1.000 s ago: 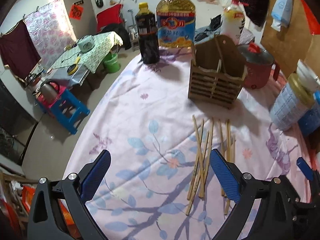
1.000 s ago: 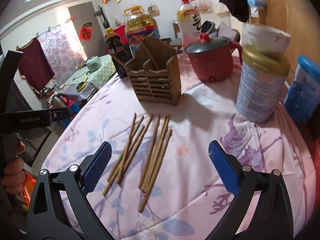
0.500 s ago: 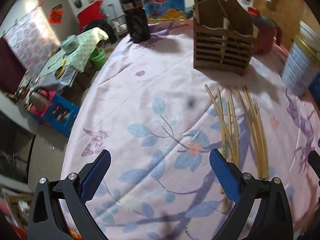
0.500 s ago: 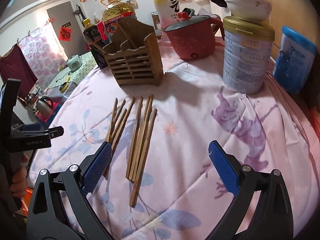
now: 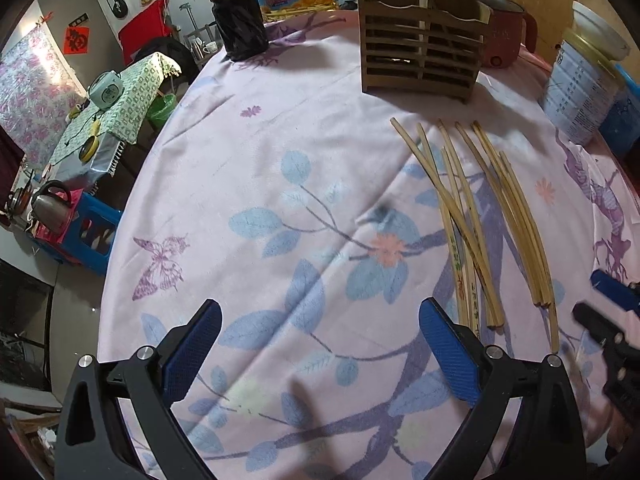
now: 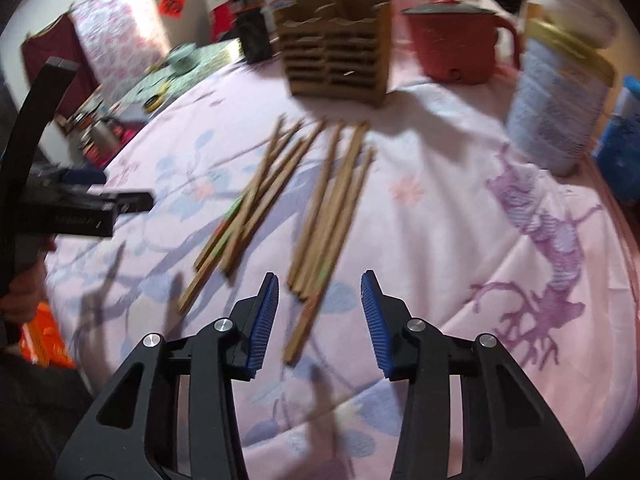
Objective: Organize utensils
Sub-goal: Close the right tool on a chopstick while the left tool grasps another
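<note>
Bamboo chopsticks [image 5: 484,216], two loose clusters

The left wrist view looks forward and steeply down from close above the bench [image 5: 248,152], along the fingers of the left tool [image 5: 320,352], which frame its bottom edge; the chopsticks [image 5: 480,216] lie to its right, and the wooden holder [image 5: 416,56] stands far at the top. The right wrist view sits low and close over the near ends of the chopsticks [image 6: 324,208], facing the same way along the right tool [image 6: 320,312]; it is blurred. Both views share the chopsticks, the wooden holder [image 6: 336,56], the red pot [image 6: 456,48] and the tin [image 6: 560,96]. Each view catches the other tool at its edge.
</note>
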### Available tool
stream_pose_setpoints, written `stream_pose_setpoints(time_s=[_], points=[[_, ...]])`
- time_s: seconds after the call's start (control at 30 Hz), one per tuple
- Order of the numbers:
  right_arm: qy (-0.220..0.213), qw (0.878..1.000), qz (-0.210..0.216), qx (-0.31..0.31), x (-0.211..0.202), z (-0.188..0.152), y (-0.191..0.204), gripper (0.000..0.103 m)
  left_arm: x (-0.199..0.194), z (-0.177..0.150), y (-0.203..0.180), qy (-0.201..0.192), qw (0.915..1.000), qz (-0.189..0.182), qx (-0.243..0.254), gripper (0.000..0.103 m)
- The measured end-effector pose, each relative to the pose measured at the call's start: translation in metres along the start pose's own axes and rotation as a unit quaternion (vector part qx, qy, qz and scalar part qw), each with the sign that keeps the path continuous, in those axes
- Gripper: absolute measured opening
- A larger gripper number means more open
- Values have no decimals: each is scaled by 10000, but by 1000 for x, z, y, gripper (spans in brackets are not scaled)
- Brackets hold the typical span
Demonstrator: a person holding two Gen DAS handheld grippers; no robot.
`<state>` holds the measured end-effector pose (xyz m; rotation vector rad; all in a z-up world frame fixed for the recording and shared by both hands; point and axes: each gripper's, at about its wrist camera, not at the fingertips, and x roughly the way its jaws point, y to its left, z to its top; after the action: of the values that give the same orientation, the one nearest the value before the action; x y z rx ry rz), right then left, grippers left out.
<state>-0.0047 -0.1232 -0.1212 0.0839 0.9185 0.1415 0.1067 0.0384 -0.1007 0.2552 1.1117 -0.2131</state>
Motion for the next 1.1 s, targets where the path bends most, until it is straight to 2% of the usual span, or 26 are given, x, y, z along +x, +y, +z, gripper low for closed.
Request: stream_pose_setpoints(time_s=[0.13, 0.27, 0.33, 0.4, 0.43, 0.53, 0.63, 0.7, 0.77, 0.8, 0.87, 0.9, 1.0, 1.1], points=[[348, 9991, 110, -200, 13, -6, 6, 44, 0, -2, -2, 34, 10000, -70, -12, 97], [572, 9976, -2, -380, 22, -22, 9, 43, -1, -5, -9, 22, 9998, -135, 118, 97], [448, 9976, -199, -493, 18, -29, 11, 38, -1, -5, -15, 19, 9996, -192, 205, 97], [443, 9980, -342, -288, 17, -29, 3, 24, -2, -5, -22, 5, 9991, -284, 309, 97], [432, 9978, -464, -167, 15, -29, -4, 22, -3, -5, -26, -9, 9988, -339, 364, 97], [414, 9965, -698, 183, 10, -30, -23, 23, -4, -5, -44, -47, 9965, -571, 602, 97], [369, 9968, -470, 535, 5, -35, -37, 25, -5, -6, -66, -101, 9924, -825, 910, 97], [352, 9969, -403, 575, 3, -36, -40, 25, -2, -7, -79, -88, 9900, -955, 1032, 90], [373, 9971, -424, 501, 3, -38, -41, 25, 2, -7, -88, -28, 9881, -1099, 1080, 70], [387, 9973, -404, 485, 3, -38, -42, 25, 6, -7, -92, 35, 9870, -1202, 1068, 65], [418, 9972, -382, 483, 3, -40, -44, 26, 11, -7, -94, 131, 9858, -1330, 1016, 44], [411, 9973, -356, 489, 2, -41, -45, 26, 14, -7, -94, 188, 9852, -1407, 958, 39], [411, 9976, -306, 473, 1, -41, -47, 27, 23, -7, -93, 276, 9846, -1516, 825, 14], [401, 9977, -284, 456, 0, -42, -47, 27, 23, -5, -82, 218, 9869, -1484, 601, 7]])
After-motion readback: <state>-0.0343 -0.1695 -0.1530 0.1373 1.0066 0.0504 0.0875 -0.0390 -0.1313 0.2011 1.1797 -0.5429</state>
